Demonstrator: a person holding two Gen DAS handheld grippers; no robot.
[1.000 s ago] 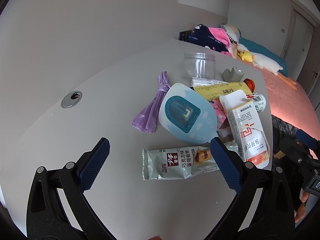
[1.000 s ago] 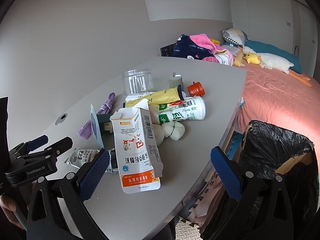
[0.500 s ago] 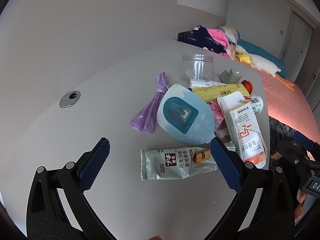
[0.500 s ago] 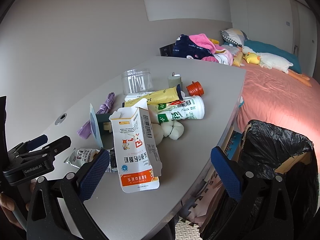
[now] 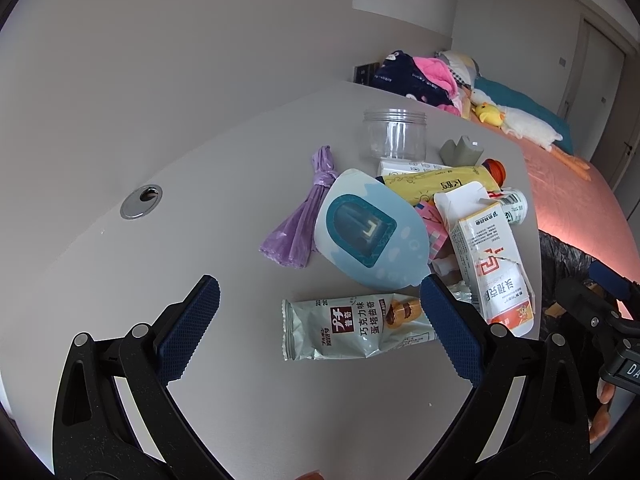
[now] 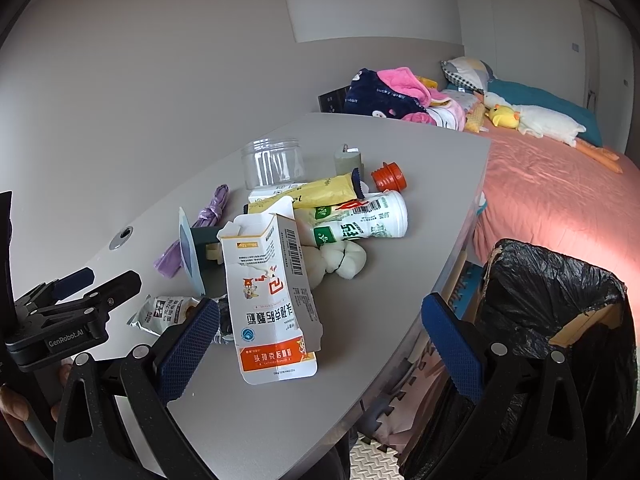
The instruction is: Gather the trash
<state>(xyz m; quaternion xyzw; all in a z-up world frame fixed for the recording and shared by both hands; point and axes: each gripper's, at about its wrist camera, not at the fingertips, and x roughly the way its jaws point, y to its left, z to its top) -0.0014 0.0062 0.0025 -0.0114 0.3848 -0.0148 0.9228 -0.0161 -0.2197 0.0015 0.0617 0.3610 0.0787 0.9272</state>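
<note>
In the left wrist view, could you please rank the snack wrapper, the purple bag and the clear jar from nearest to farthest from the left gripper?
From the left gripper:
1. Snack wrapper, flat on the table, right between the open fingers.
2. Purple bag, further back, slightly left.
3. Clear jar, upright behind the pile.

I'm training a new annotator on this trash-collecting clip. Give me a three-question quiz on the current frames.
1. True or false: the left tool is shut on the snack wrapper.
2. Which lies closest to the right tool? A) clear jar B) white carton C) orange cap
3. What lines the bin beside the table?

Key: 1 false, both tools are open. 2 B. 3 A black bag.
</note>
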